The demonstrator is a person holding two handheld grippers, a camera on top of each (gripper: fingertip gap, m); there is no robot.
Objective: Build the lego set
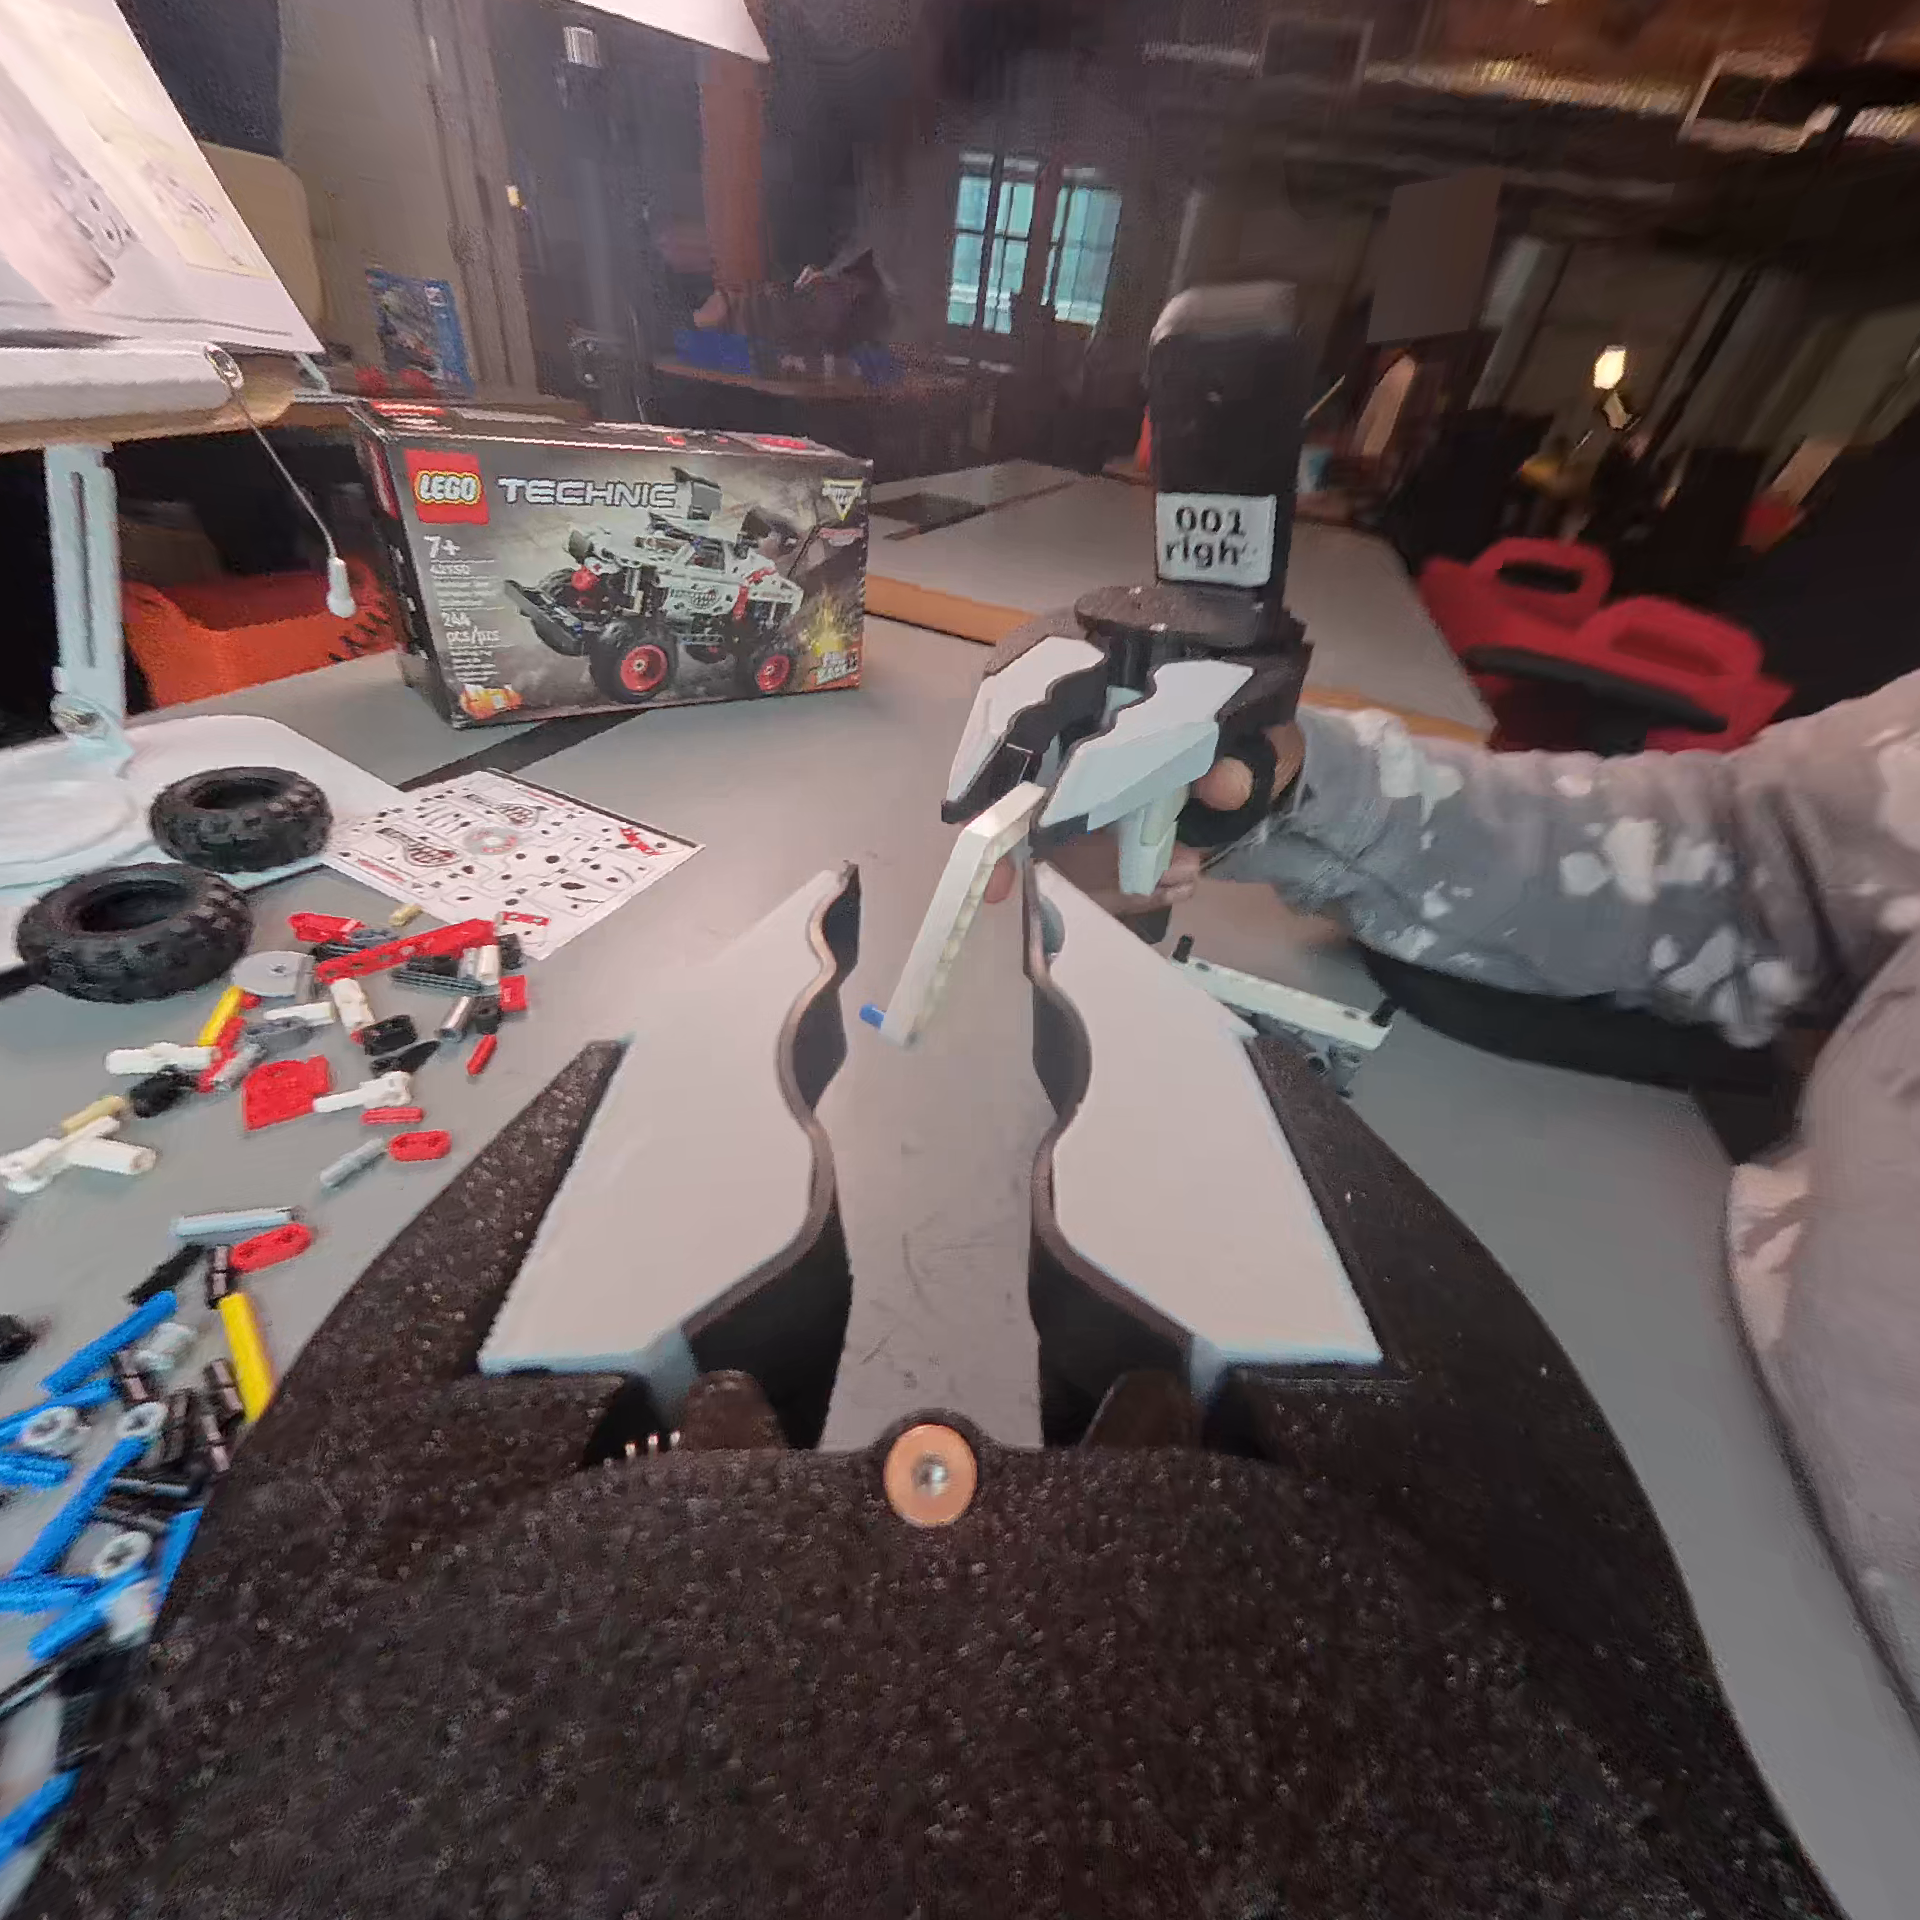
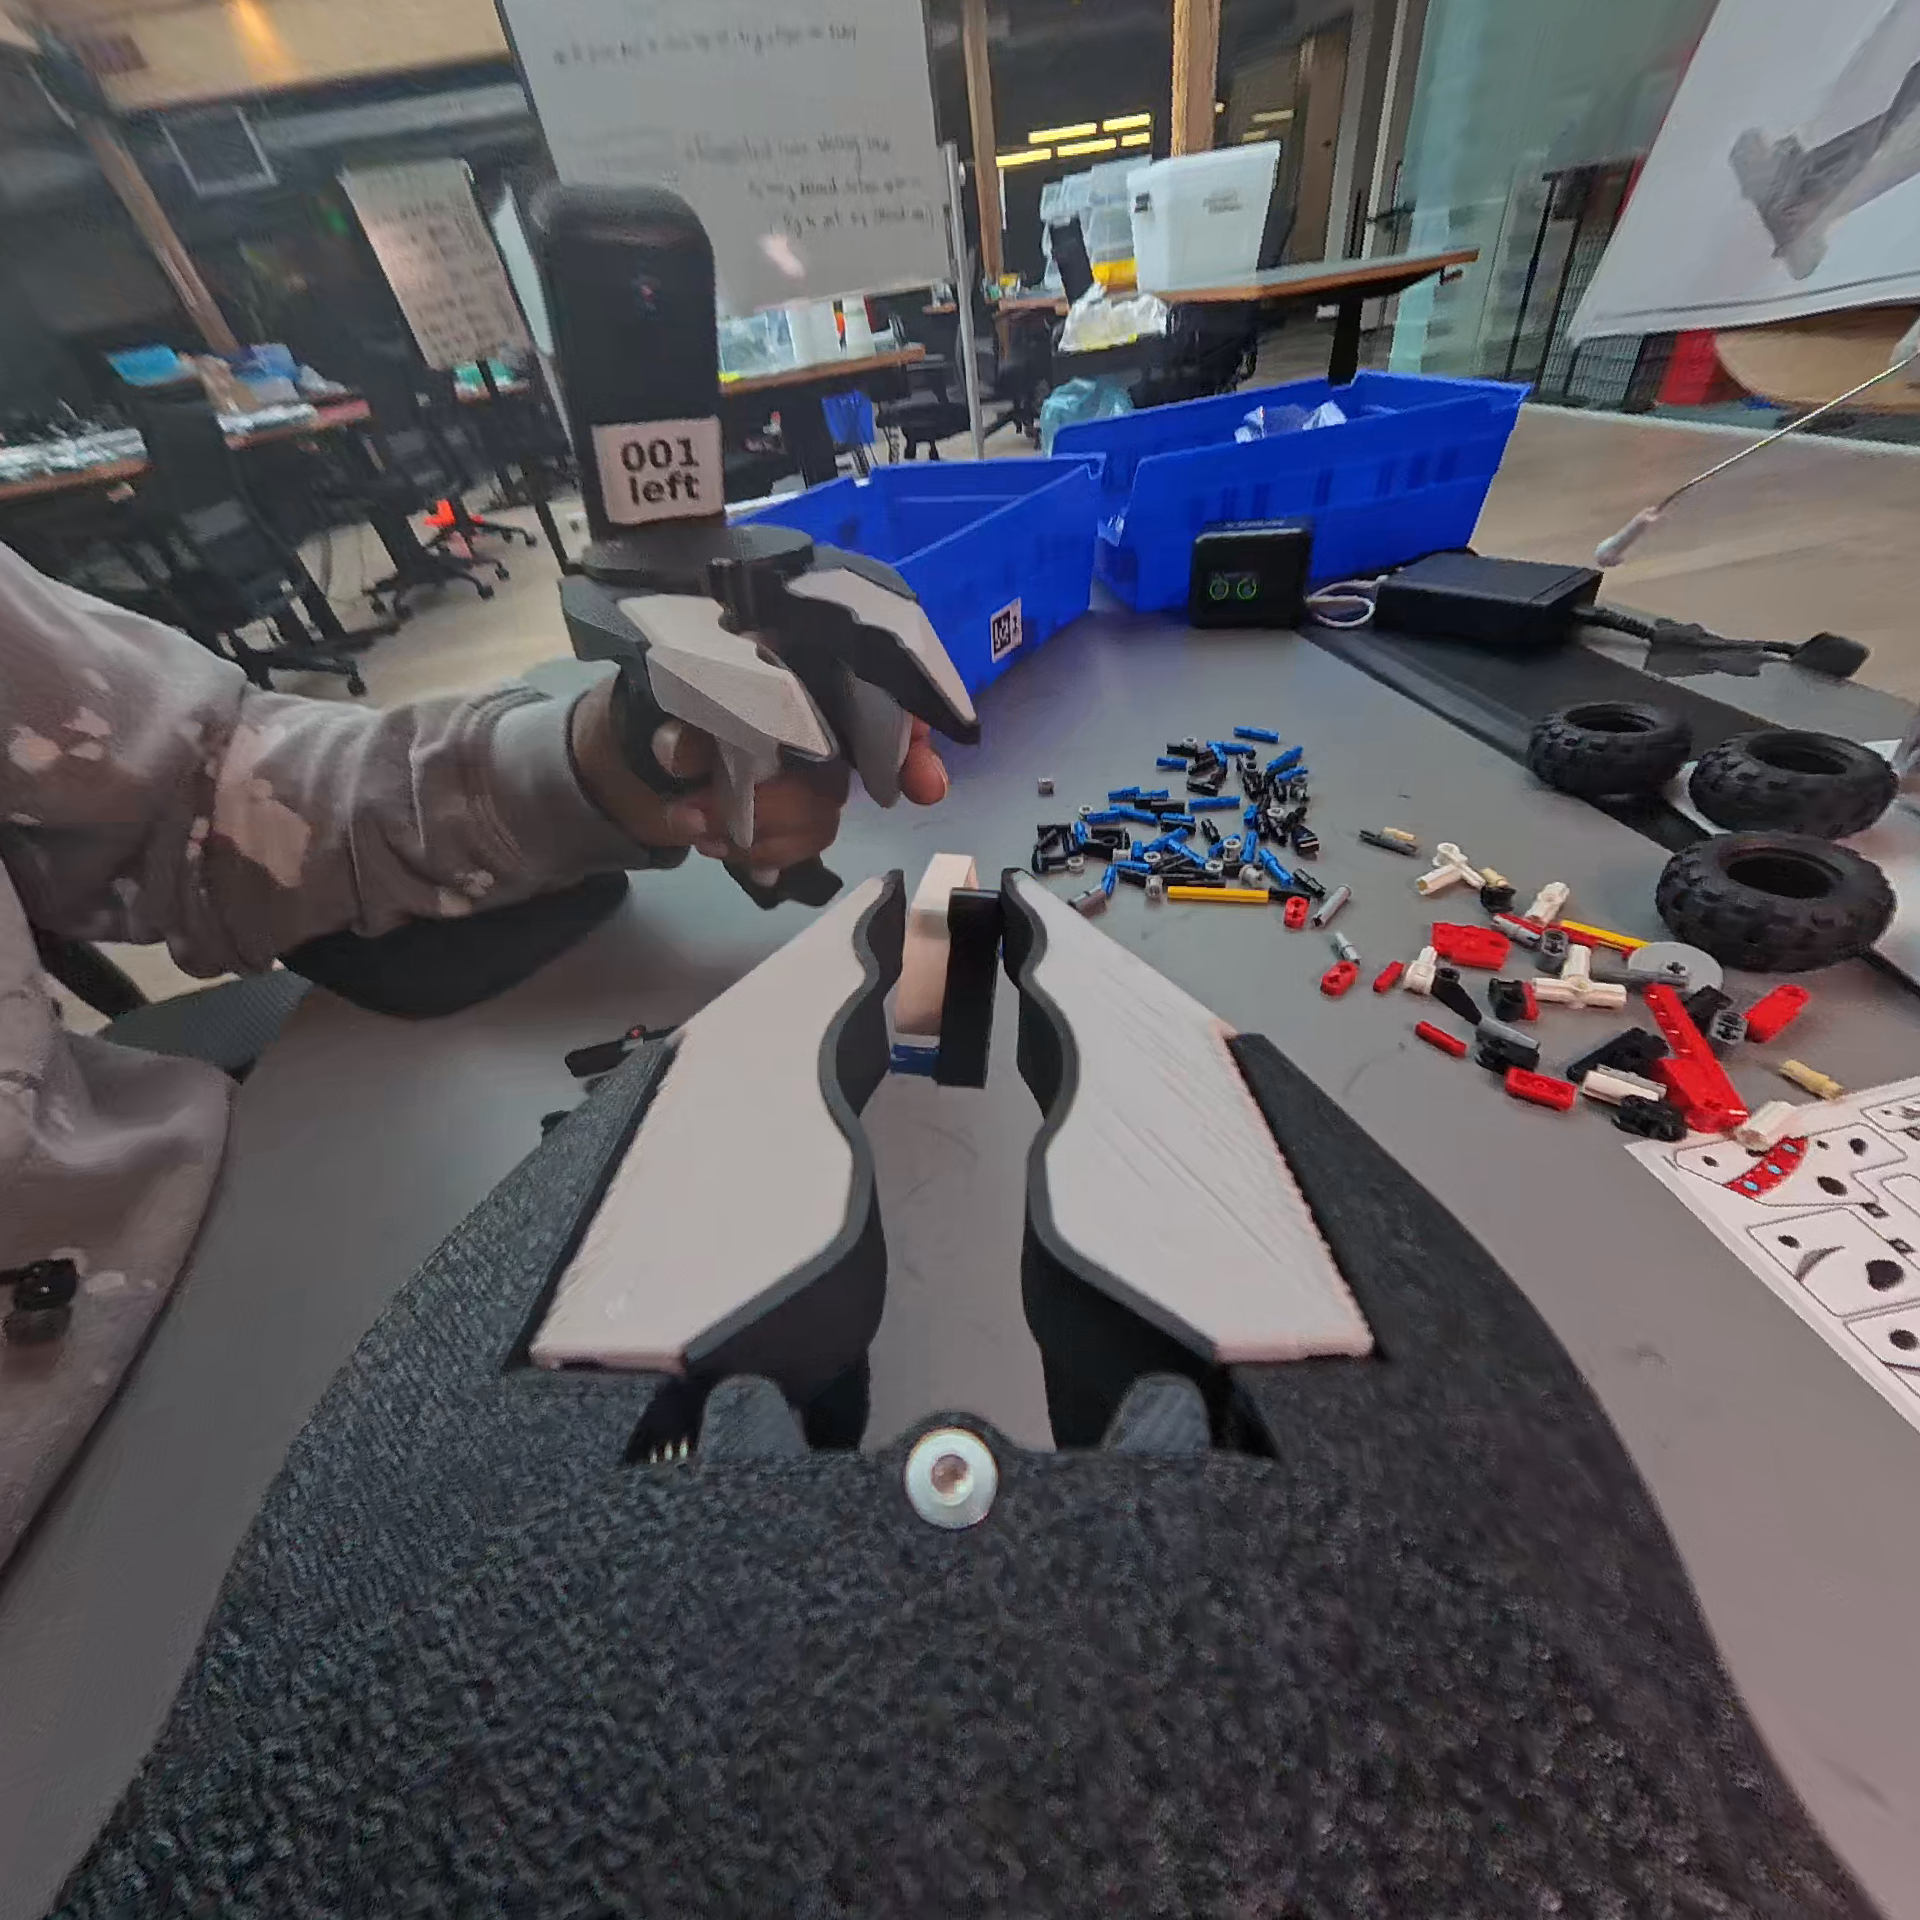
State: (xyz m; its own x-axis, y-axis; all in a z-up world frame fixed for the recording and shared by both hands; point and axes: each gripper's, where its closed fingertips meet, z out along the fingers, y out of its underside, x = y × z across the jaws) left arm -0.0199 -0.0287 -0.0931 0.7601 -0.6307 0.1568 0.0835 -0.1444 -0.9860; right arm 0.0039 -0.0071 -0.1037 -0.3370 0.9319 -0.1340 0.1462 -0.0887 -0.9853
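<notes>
Right tool [image 2: 951,894] is clamped down on a small lego sub-assembly [image 2: 940,966]: a white beam with a black beam against it and a bit of blue pin at the low end, pinched right at the fingertips and hanging tilted above the grey surface [image 2: 1455,1299]. In the left wrist view the same white beam [image 1: 961,920] shows up edge-on, dangling from the right tool's tips, blue pin poking out the bottom.

Left tool [image 1: 940,894] is released, fingers spread with a clear gap and nothing between them. It's sitting just beside the held beam, not touching as far as I can tell.

Using that beam as the landmark: just past it in the right wrist view is a heap of blue and black pins [image 2: 1195,821] with a yellow axle, and off to the side of that a scatter of red, white and black parts [image 2: 1590,1018]. Three knobby black tyres [image 2: 1775,899] sit beyond the scatter, and a sticker sheet [image 2: 1829,1216] lies at the near edge. In the left wrist view there's a partly built white frame [image 1: 1288,1013] on the surface right behind the beam.

Farther back: the set's box [image 1: 623,571] stands upright, two blue bins [image 2: 1278,499], a small black device and a black power brick. Behind all that, a workshop room with whiteboards, desks and windows.
</notes>
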